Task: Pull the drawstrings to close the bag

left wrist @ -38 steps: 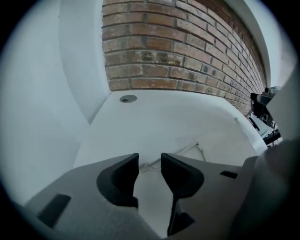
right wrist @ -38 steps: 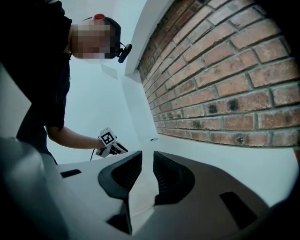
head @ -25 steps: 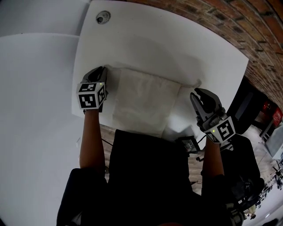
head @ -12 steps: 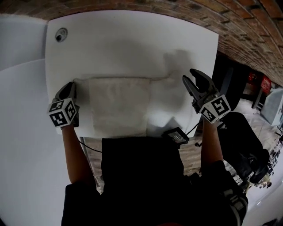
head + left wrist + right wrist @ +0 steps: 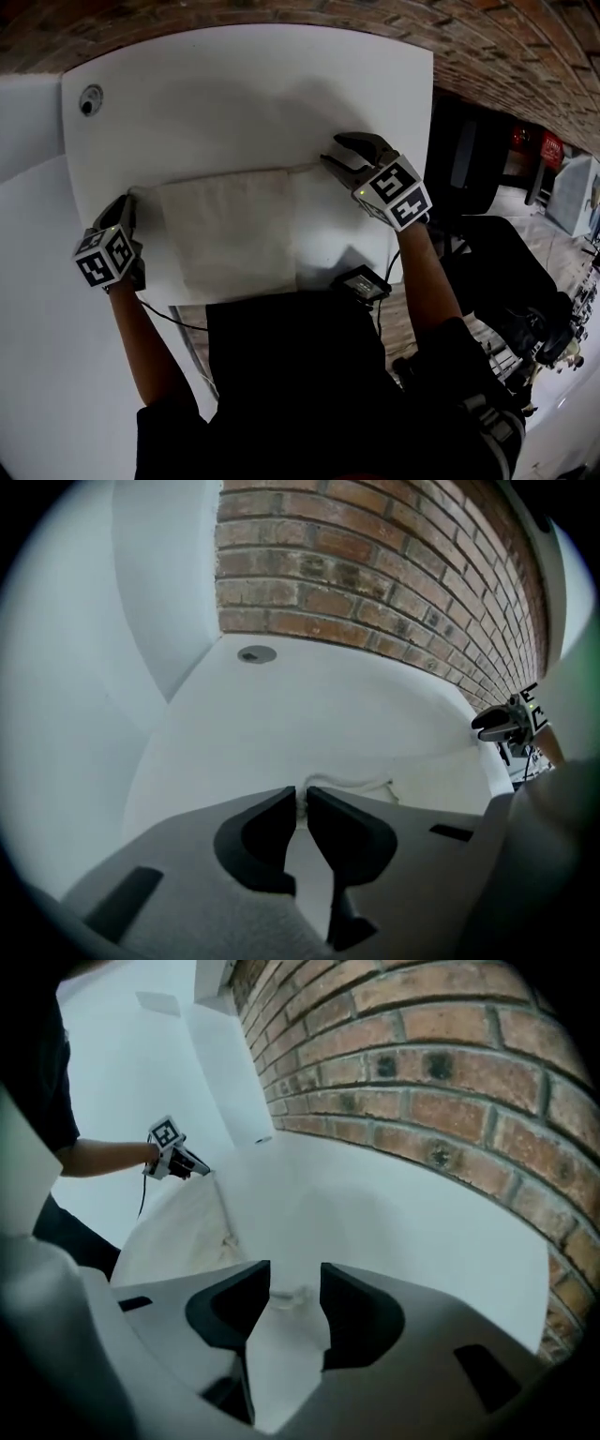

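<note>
A flat white drawstring bag [image 5: 230, 230] lies on the white table [image 5: 244, 103]. At the bag's left top corner my left gripper [image 5: 128, 199] is shut on the left drawstring [image 5: 349, 782], with the cord pinched between its tips [image 5: 302, 794]. My right gripper [image 5: 330, 150] hovers at the bag's right top corner. Its jaws are opening wide, and the right drawstring's end [image 5: 284, 1296] lies loose on the table between them, untouched by the pads. In the right gripper view the bag [image 5: 183, 1232] stretches toward the left gripper [image 5: 176, 1160].
A brick wall [image 5: 469, 56] runs along the table's far edge. A round cable hole [image 5: 90, 100] sits in the far left corner. A small black device [image 5: 361, 284] with a cable hangs at the near edge. Another white surface [image 5: 37, 356] adjoins on the left.
My right gripper has swung left and forward to the bag's right corner and opened its jaws wide. The left gripper has stayed at the bag's left corner.
</note>
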Action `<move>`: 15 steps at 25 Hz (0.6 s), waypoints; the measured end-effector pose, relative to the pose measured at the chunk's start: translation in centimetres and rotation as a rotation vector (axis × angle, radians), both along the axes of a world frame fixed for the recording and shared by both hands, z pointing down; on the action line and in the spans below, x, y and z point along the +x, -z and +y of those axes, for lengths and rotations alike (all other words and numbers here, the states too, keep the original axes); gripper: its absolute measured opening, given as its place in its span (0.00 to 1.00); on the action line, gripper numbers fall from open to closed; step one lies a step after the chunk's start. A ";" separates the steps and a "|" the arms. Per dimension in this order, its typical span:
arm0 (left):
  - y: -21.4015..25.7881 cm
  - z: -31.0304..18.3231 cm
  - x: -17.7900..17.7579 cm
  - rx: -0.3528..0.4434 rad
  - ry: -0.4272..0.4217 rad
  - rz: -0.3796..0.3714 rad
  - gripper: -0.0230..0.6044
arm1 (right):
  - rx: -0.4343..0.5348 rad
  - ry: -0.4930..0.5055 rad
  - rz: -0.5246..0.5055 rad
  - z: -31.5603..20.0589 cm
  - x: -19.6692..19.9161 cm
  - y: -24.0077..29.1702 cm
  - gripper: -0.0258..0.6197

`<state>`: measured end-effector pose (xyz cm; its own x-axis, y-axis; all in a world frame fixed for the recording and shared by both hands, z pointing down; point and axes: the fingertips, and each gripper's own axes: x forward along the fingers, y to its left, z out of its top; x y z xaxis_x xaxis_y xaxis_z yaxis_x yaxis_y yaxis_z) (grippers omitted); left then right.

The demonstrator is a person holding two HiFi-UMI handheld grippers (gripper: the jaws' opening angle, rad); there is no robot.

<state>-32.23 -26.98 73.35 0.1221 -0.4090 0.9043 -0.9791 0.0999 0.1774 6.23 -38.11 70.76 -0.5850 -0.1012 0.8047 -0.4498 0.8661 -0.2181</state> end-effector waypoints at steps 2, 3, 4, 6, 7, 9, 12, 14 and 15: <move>-0.1 -0.1 0.2 -0.024 -0.025 -0.017 0.11 | 0.014 0.015 0.025 -0.1 0.0 -0.2 0.30; -0.1 -0.2 0.2 -0.034 -0.036 -0.024 0.11 | 0.019 0.023 0.031 -0.1 -0.1 -0.3 0.30; -0.1 -0.2 0.2 -0.042 -0.044 -0.029 0.11 | 0.021 0.036 0.042 0.1 -0.1 -0.4 0.30; -0.1 -0.2 0.2 -0.049 -0.053 -0.032 0.11 | 0.029 0.079 0.088 0.5 0.0 -0.9 0.30; -0.2 -0.1 0.2 -0.049 -0.055 -0.031 0.11 | 0.038 0.102 0.116 0.8 0.1 -1.1 0.30; -0.3 0.0 0.3 -0.046 -0.056 -0.027 0.11 | 0.063 0.141 0.160 1.0 0.3 -1.4 0.29; -0.3 -0.1 0.3 -0.045 -0.060 -0.032 0.11 | 0.087 0.172 0.206 1.0 0.2 -1.5 0.29; -0.3 0.0 0.3 -0.046 -0.065 -0.038 0.11 | 0.076 0.153 0.215 1.3 0.4 -1.5 0.25; -0.3 0.0 0.4 -0.045 -0.068 -0.040 0.11 | 0.069 0.139 0.213 1.4 0.6 -1.5 0.21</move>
<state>-31.87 -27.00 73.66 0.1112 -0.3595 0.9265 -0.9901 0.0404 0.1345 6.78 -36.67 72.29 -0.4152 -0.0904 0.9052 -0.3550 0.9323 -0.0698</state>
